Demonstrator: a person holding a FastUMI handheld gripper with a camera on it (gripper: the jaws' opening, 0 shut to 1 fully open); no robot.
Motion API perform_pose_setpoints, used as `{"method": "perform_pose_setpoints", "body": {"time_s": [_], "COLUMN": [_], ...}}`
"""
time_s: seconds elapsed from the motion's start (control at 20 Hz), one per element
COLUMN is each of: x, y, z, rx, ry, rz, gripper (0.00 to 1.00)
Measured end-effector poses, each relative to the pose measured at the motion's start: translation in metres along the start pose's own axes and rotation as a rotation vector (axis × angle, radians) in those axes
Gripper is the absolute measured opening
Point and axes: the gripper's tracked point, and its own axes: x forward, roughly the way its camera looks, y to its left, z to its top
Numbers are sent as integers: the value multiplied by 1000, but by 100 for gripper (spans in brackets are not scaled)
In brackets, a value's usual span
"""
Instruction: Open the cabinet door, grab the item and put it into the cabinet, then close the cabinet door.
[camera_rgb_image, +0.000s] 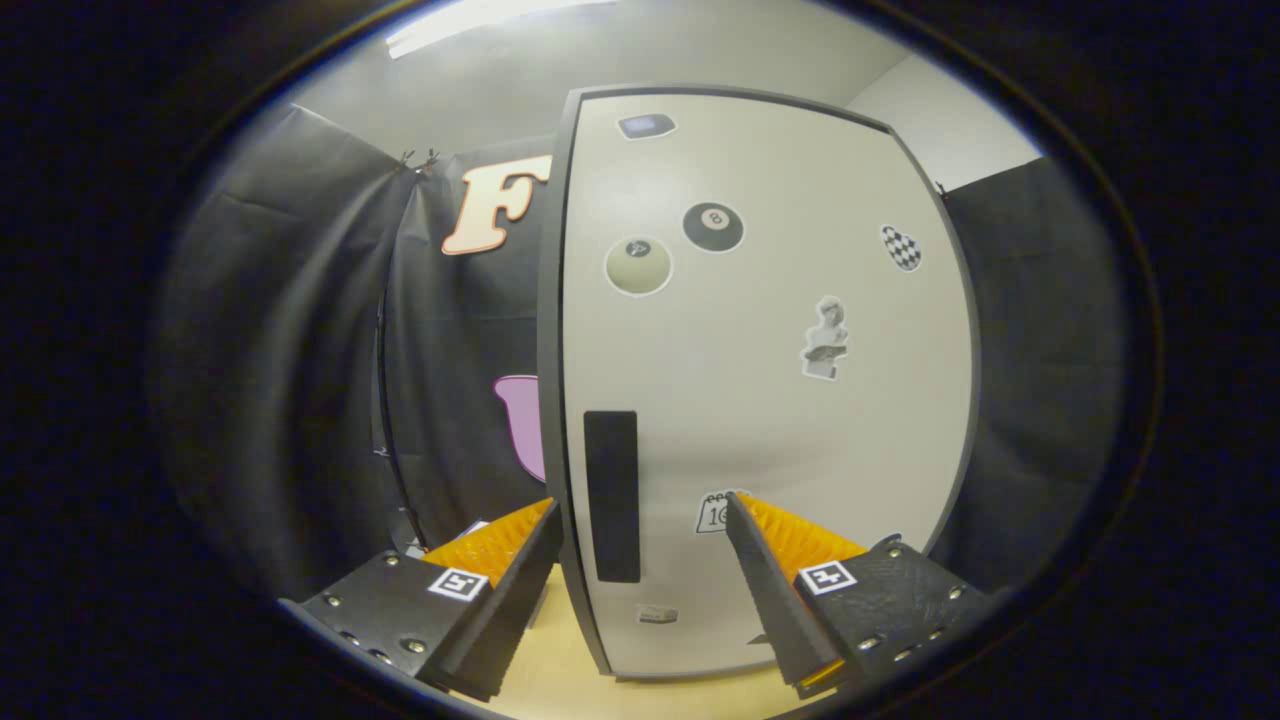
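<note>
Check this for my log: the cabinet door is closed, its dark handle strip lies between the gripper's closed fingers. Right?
Not quite: in the gripper view the gripper is open, fingers spread apart. The rest holds: the cabinet door is closed and its dark handle strip lies between them.

One cabinet door (760, 380), seven stickers, two fingers (500, 590).

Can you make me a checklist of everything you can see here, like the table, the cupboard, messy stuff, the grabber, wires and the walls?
Surface: pale wooden tabletop under the cabinet.
Job's things: tall white cabinet door with dark edging, shut; its black vertical handle strip sits between the fingers. Item to store: nothing seen.
Clutter: stickers on the door, among them a black eight-ball sticker.
Grippers: gripper open, fingers either side of the door's handle edge, touching nothing.
Cables: nothing seen.
Surroundings: black cloth wall behind and beside the cabinet; pale ceiling above.
</note>
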Motion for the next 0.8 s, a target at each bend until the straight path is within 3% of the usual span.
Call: {"method": "perform_pose_setpoints", "body": {"time_s": [0.25,0.45,0.65,0.8], "x": [29,41,46,47], "y": [8,12,14,16], "z": [-7,-15,-17,-23], "rx": [5,8,14,52], "ry": [9,28,32,63], "rz": [5,2,2,9], "gripper": [96,70,34,31]}}
